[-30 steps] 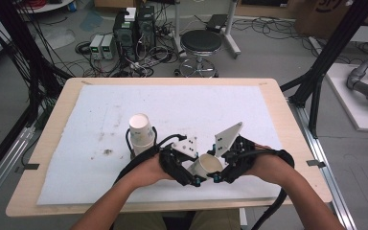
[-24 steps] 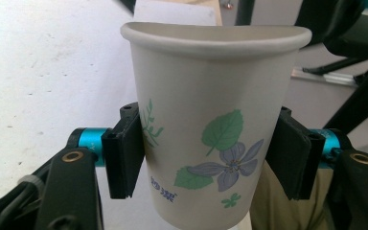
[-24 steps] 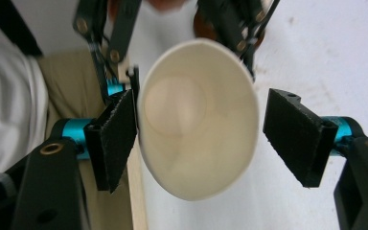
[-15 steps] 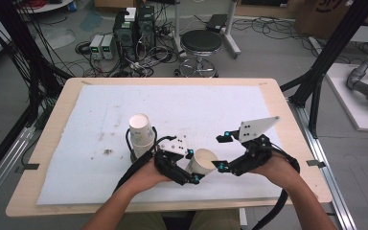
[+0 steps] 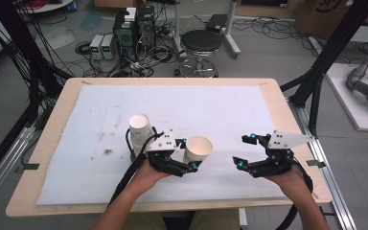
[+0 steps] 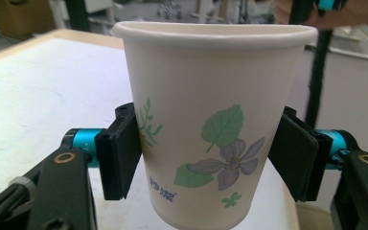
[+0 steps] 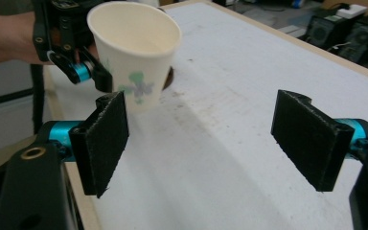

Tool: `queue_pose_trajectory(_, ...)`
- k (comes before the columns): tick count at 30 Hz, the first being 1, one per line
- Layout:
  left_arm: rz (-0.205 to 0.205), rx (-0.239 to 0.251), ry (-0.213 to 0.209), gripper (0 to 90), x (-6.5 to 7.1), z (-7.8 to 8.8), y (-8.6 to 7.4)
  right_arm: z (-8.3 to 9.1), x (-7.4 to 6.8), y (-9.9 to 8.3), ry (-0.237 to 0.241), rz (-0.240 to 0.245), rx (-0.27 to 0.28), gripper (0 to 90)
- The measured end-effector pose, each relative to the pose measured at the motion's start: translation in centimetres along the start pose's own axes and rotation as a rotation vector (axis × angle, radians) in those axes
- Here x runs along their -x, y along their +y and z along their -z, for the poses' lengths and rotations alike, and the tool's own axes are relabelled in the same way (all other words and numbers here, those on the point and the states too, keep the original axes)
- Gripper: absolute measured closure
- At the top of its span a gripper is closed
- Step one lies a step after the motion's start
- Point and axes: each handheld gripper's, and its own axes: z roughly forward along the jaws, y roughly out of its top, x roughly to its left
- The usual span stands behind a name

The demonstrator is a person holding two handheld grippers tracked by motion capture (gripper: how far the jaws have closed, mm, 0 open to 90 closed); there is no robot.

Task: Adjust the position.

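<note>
A white paper cup with a flower print (image 5: 199, 148) hangs a little above the white mat, tilted, mouth up. My left gripper (image 5: 189, 154) is shut on it: in the left gripper view both black pads (image 6: 122, 160) press the cup's (image 6: 211, 110) sides, though the jaws have just been opening slightly. In the right gripper view the same cup (image 7: 134, 57) is held off to the left. My right gripper (image 5: 245, 151) stands to the cup's right, apart from it. Its jaws (image 7: 206, 139) have just been opening and have nothing between them.
An upside-down stack of white cups (image 5: 140, 129) stands just left of my left hand. The white mat (image 5: 220, 110) covers most of the wooden table (image 5: 287, 115), with some dark stains at its left (image 5: 108, 152). A stool (image 5: 200, 43) and cables lie beyond the far edge.
My right gripper has let go of the cup, opened wide and moved off to the right. The left gripper keeps the cup, which has moved only slightly.
</note>
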Motion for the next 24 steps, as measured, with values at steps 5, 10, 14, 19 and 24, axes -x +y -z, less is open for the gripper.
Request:
queue_pose_trajectory(5,-0.004,0.055,0.043,31.3,-0.3,0.4,-0.1,0.7,0.4,-2.0,-0.051,-0.047,0.030,20.7)
queue_pose_trajectory(10,-0.002,0.090,0.064,31.2,-0.4,0.5,0.1,1.1,0.5,-3.4,-0.079,-0.066,0.049,20.7)
queue_pose_trajectory(14,-0.005,0.115,0.079,31.1,-0.4,0.5,0.1,1.3,0.6,-4.2,-0.098,-0.079,0.070,20.7)
queue_pose_trajectory(19,-0.005,0.131,0.096,31.1,-0.6,0.6,0.2,1.4,0.8,-4.7,-0.120,-0.078,0.077,20.7)
queue_pose_trajectory(24,0.000,0.152,0.111,31.0,-0.7,0.8,0.3,1.8,0.8,-4.9,-0.127,-0.085,0.087,20.7)
